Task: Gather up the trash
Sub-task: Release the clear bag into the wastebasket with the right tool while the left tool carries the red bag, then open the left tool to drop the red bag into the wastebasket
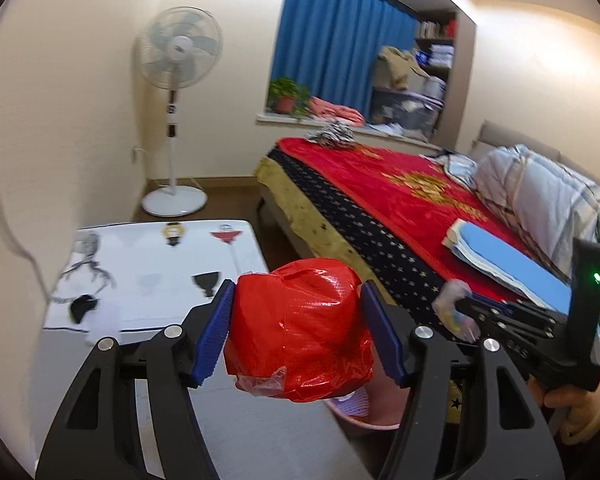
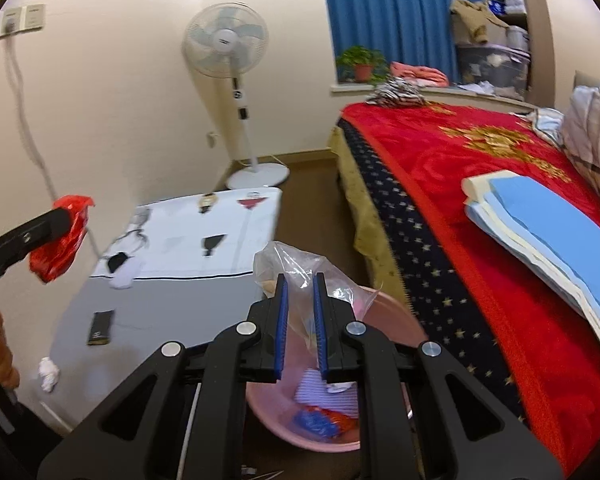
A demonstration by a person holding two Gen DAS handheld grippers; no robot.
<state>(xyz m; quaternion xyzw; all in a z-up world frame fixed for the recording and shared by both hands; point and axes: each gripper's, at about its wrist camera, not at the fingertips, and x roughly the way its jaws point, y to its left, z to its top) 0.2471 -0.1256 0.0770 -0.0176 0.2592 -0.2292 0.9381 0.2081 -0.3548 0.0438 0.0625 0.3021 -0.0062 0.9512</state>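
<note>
My left gripper (image 1: 296, 332) is shut on a crumpled red plastic bag (image 1: 300, 328) and holds it in the air above the table's near end and the bin; it also shows in the right wrist view (image 2: 60, 240). My right gripper (image 2: 300, 320) is shut on a clear plastic bag (image 2: 296, 272) and holds it over the pink trash bin (image 2: 380, 312), which holds several bits of trash. In the left wrist view the right gripper (image 1: 456, 312) shows at the right with the clear bag (image 1: 454, 300). A white crumpled tissue (image 2: 48, 372) lies on the table's near left.
A low table (image 2: 172, 312) with a printed cloth stands left of the bin, with a black wrapper (image 2: 100, 328), a white scrap (image 2: 124, 278) and a dark item (image 2: 118, 260). A bed (image 2: 460, 220) with a red blanket fills the right. A standing fan (image 2: 236, 80) is by the wall.
</note>
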